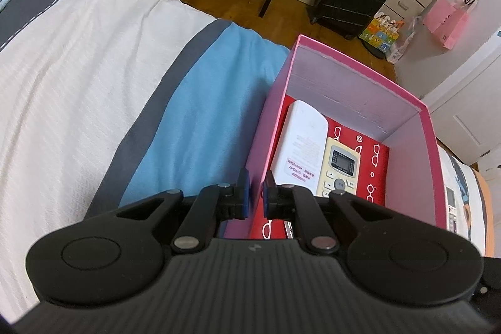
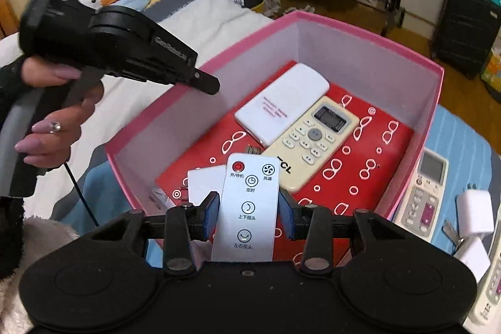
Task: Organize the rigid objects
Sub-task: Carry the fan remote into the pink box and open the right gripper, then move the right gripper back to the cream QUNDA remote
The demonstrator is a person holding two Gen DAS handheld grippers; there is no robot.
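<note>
Our left claw (image 1: 255,193) clenches the near-left wall of the pink cardboard box (image 1: 427,127) on the bed (image 1: 78,58). Our right claw (image 2: 249,210) grasps a slim silver fan remote (image 2: 249,208) above the box's near edge.

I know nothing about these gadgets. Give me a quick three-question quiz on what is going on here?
1. True or false: the right gripper holds a slim white remote.
2. What does the left gripper straddle? A) the pink box wall B) a charger C) a toy
3. What brand letters show on the cream remote in the box?

Key: 1 true; 2 A; 3 TCL.
</note>
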